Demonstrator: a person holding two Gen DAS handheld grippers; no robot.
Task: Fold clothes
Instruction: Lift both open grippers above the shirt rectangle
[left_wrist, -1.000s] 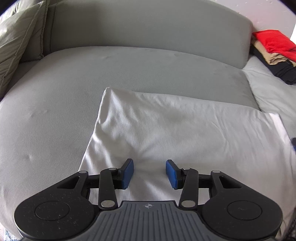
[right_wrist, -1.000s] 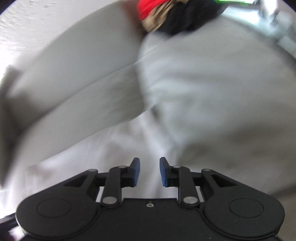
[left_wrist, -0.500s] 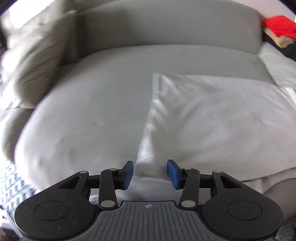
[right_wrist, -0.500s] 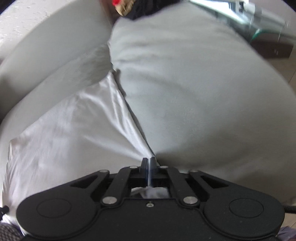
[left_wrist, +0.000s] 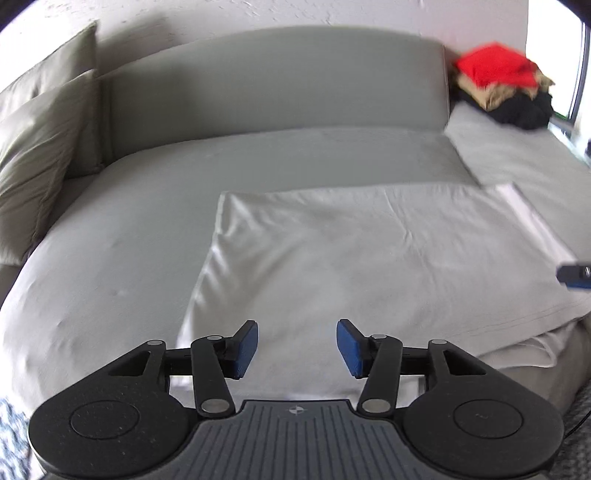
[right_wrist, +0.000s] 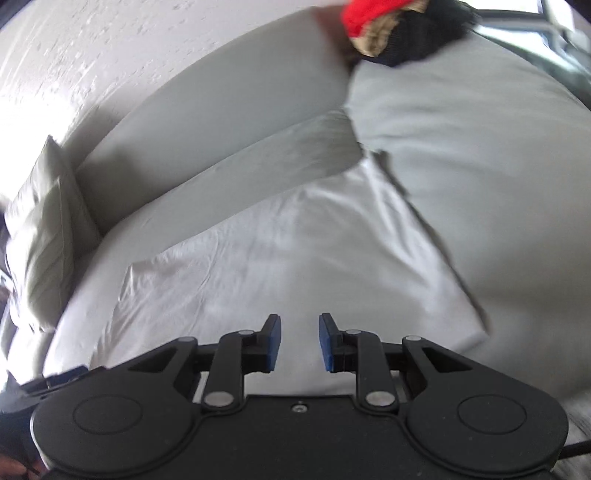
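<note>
Grey upholstery fills both views: you are working over a wide sofa seat set against a textured white wall.

Nearest you, your left gripper has its jaws spread wide, with nothing between the blue pads; it hangs over the near edge of the white cloth and you cannot tell whether the pads touch the fabric. Your right gripper has its jaws parted too, by a narrower gap, and it holds nothing; it sits over the near-right part of the same cloth. A blue tip of that right gripper shows at the right margin of the left wrist view.

That cloth lies flat on the seat as a folded rectangle, its long axis running left to right across the sofa, one long edge toward you and the other toward the backrest. Shallow creases cross its top layer, and a lower layer peeks out at the near-right corner.

Farther back, two olive cushions lean in the left corner. At the far right end of the sofa sits a pile of clothes, red on top, tan under it, black at the bottom, well apart from the white cloth.
</note>
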